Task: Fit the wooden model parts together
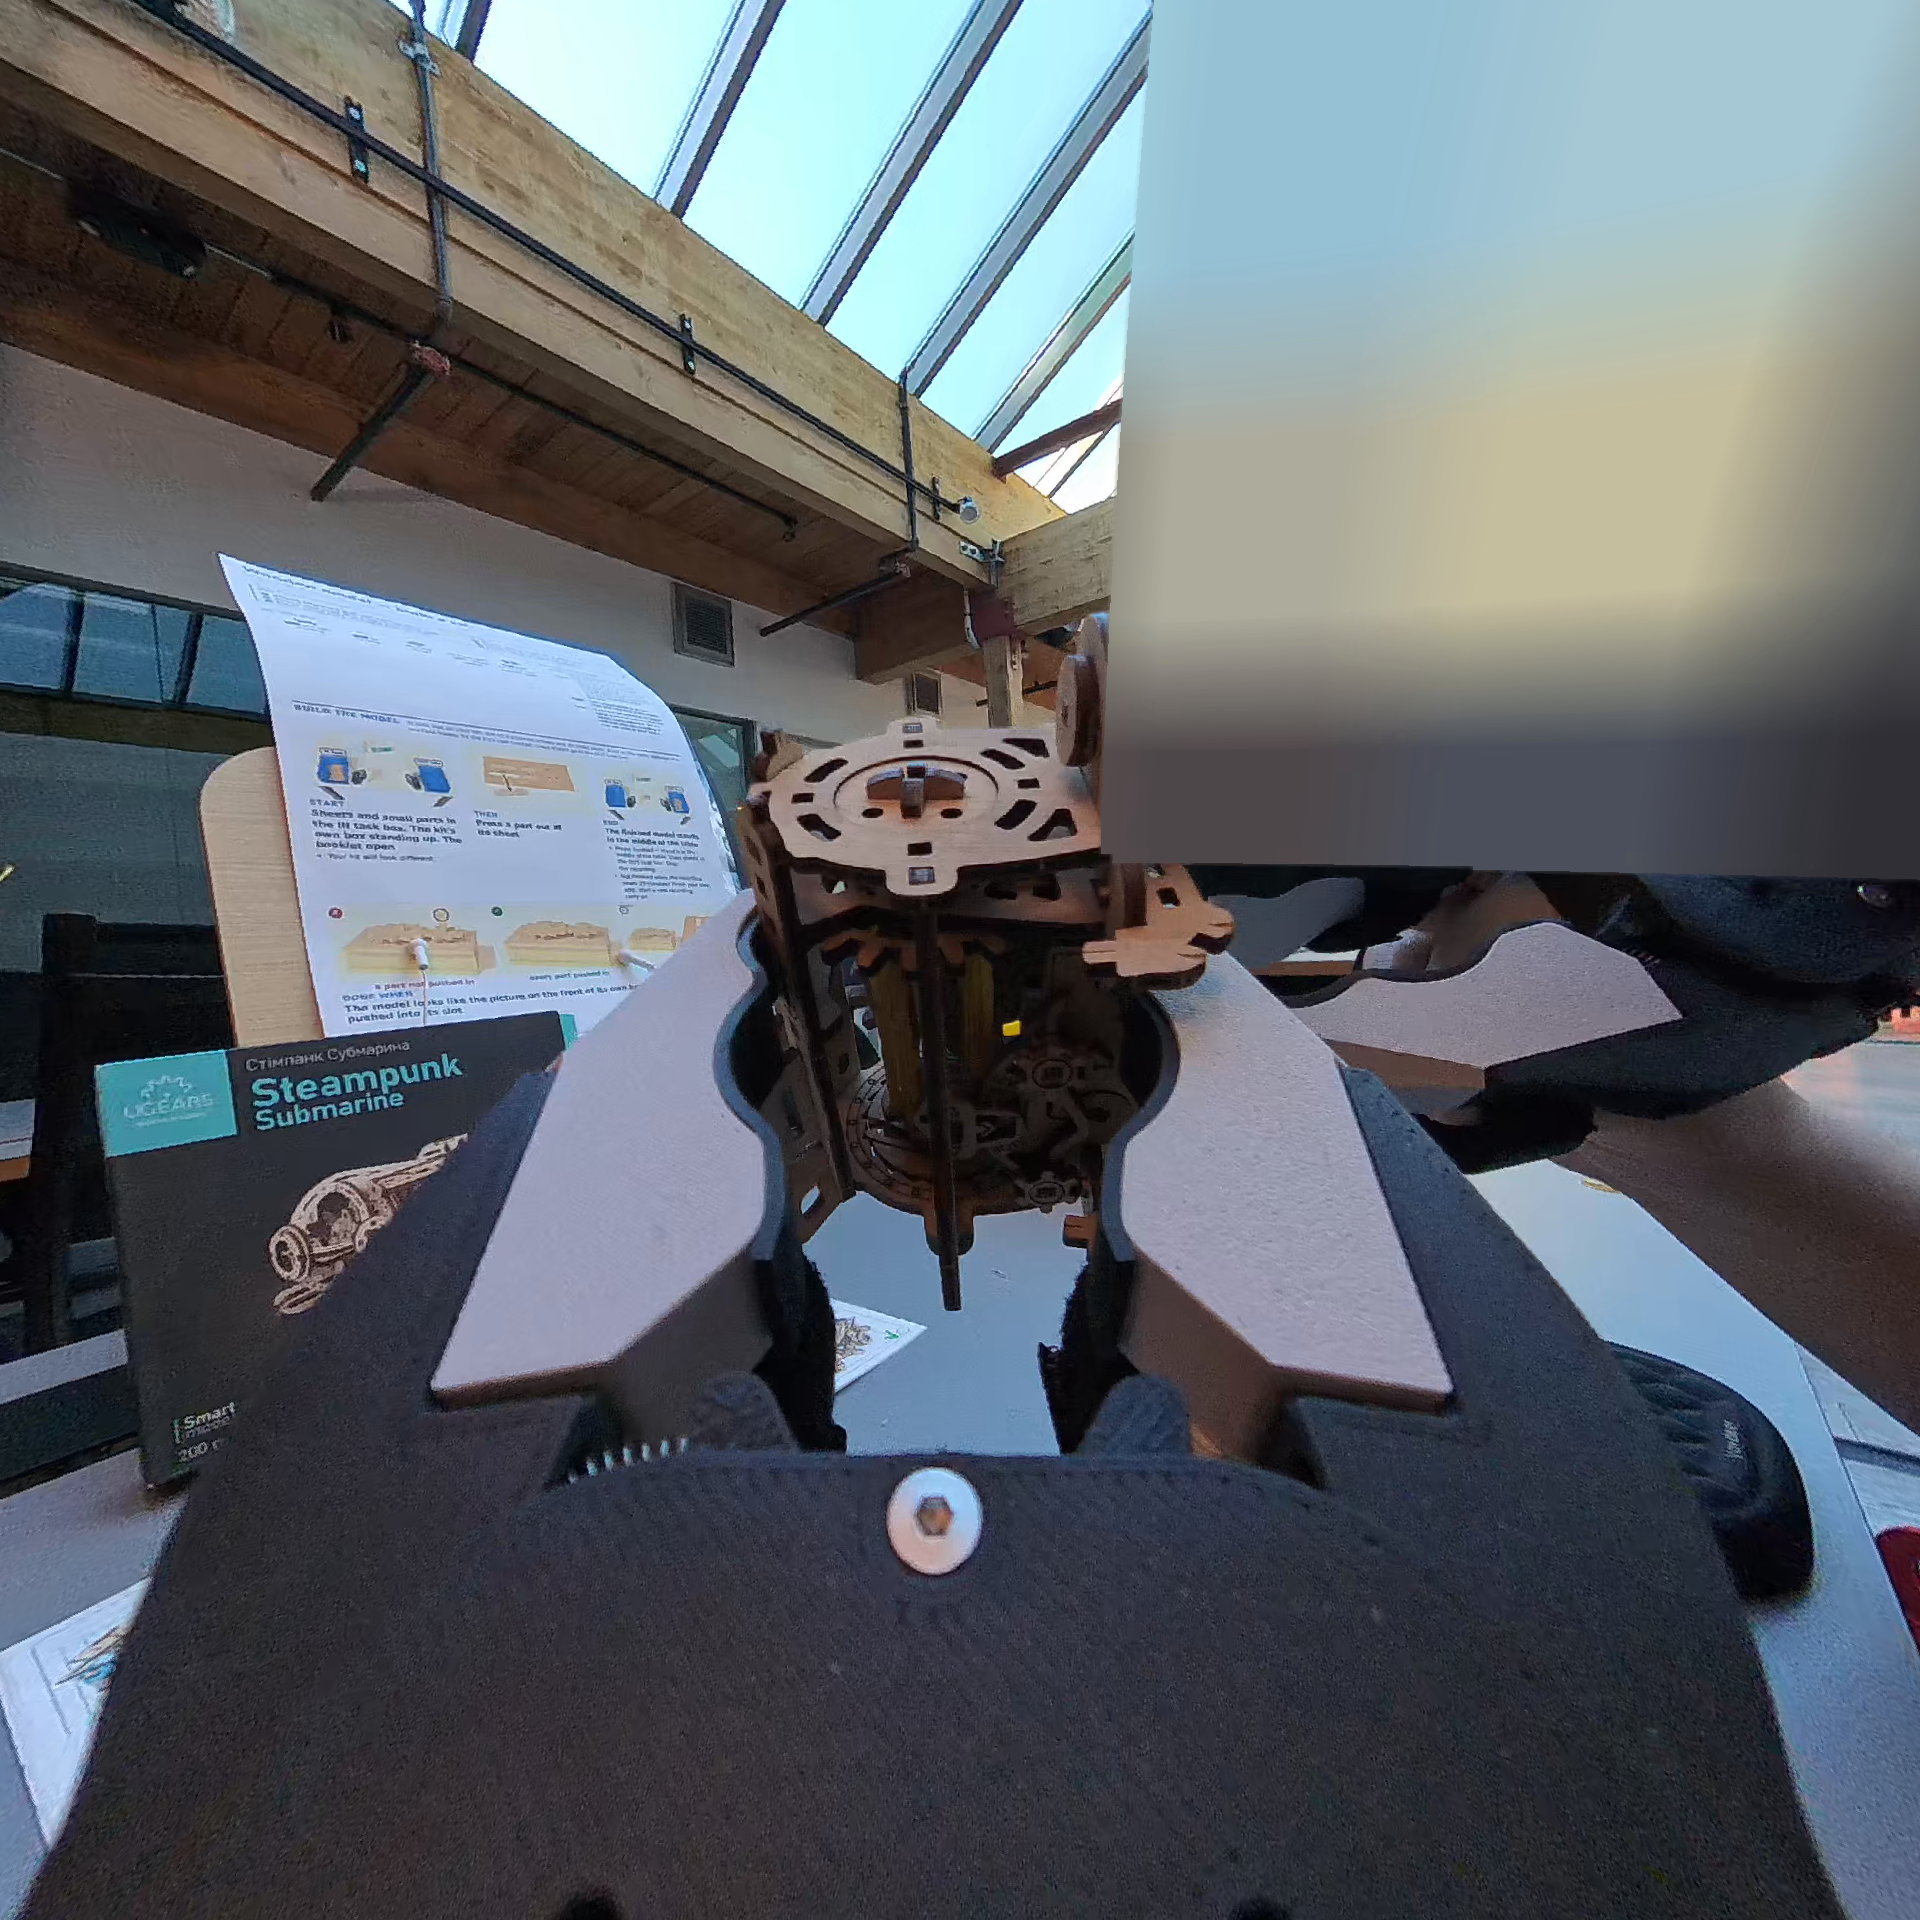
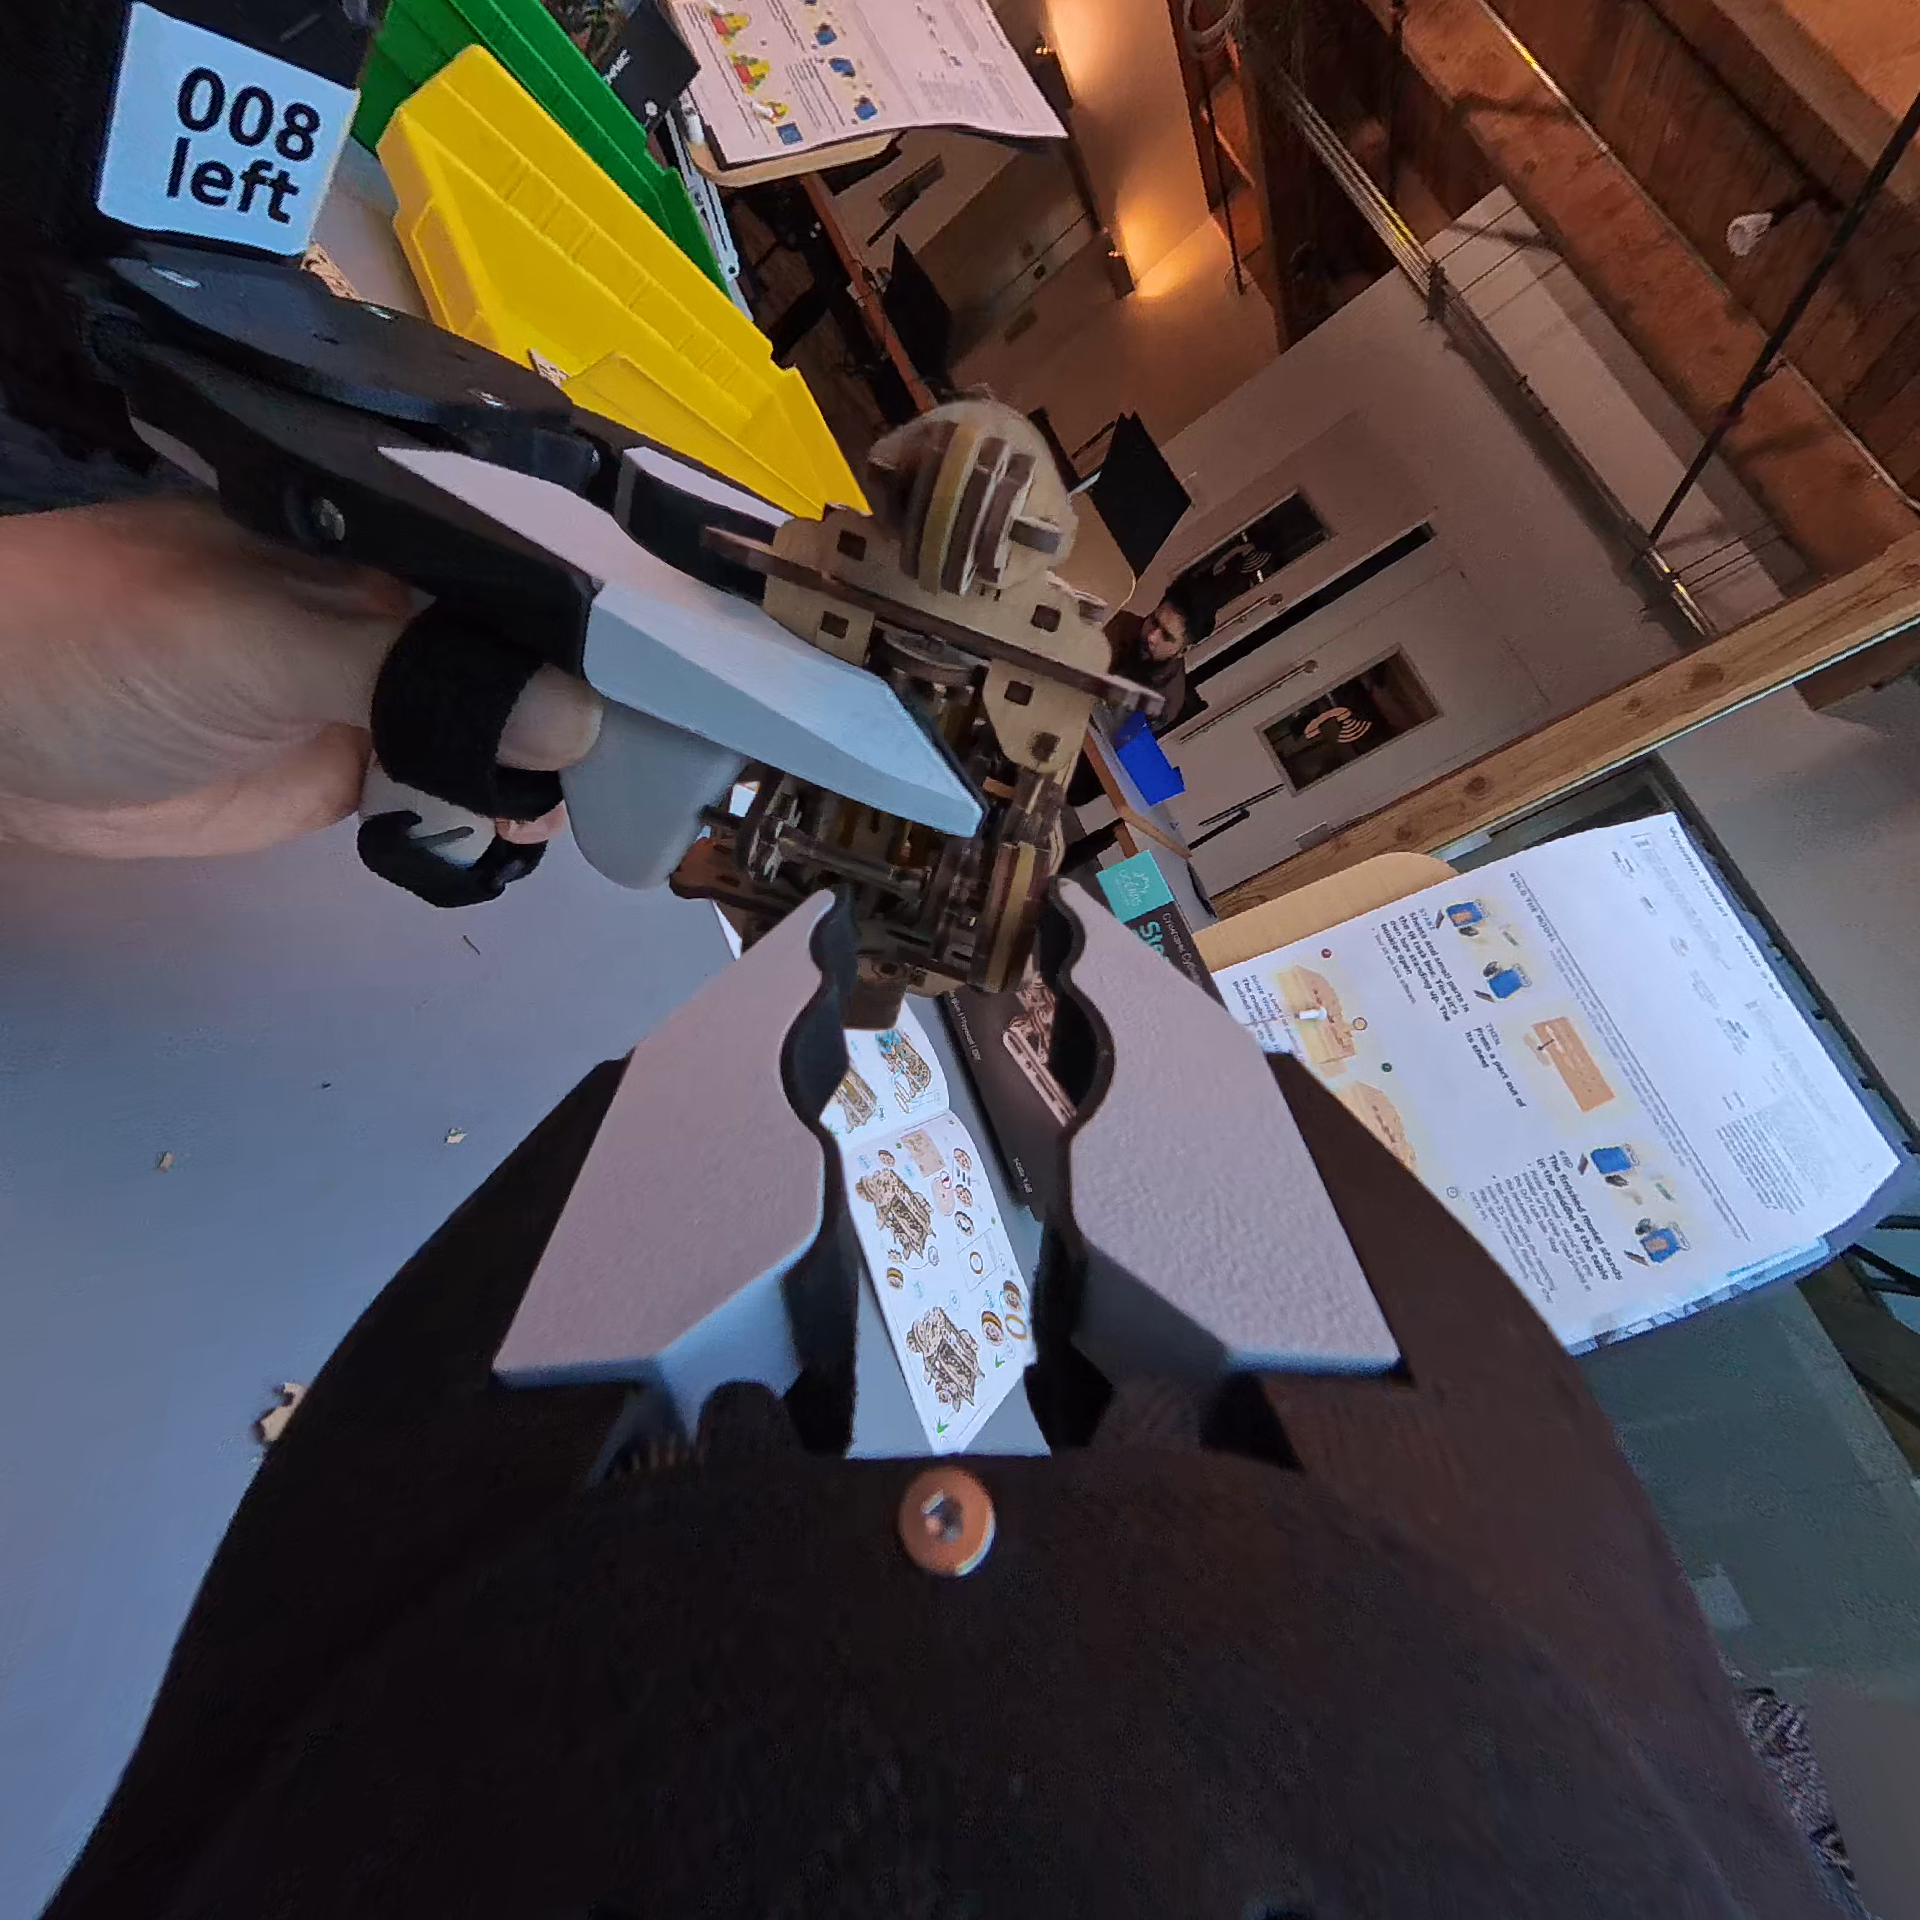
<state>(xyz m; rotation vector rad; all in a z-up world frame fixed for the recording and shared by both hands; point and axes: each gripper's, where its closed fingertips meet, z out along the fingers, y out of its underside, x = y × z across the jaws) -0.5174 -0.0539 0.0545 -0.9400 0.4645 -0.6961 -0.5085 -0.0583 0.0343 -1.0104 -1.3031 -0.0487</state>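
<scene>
A dark brown wooden model (image 1: 925, 831), a drum of laser-cut plates, gears and rods, is held up in the air. My left gripper (image 1: 951, 997) is shut on its middle, one finger on each side. In the right wrist view the same model (image 2: 935, 623) shows a disc stack on top, with the left gripper's grey finger (image 2: 748, 675) across its side. My right gripper (image 2: 945, 925) is closed on the model's lower edge from the opposite side. It also shows in the left wrist view (image 1: 1455, 987), behind a small gear-like part (image 1: 1153, 935).
The kit's dark box (image 1: 312, 1195) and a propped instruction sheet (image 1: 468, 810) stand behind the model. An open booklet (image 2: 925, 1195) lies on the grey table (image 2: 312, 1039). Yellow bins (image 2: 582, 270) and green bins (image 2: 582, 94) stand at the table's far side. A person (image 2: 1164, 644) sits far off. Only a small space, under 4 cm, lies between the two pairs of fingers.
</scene>
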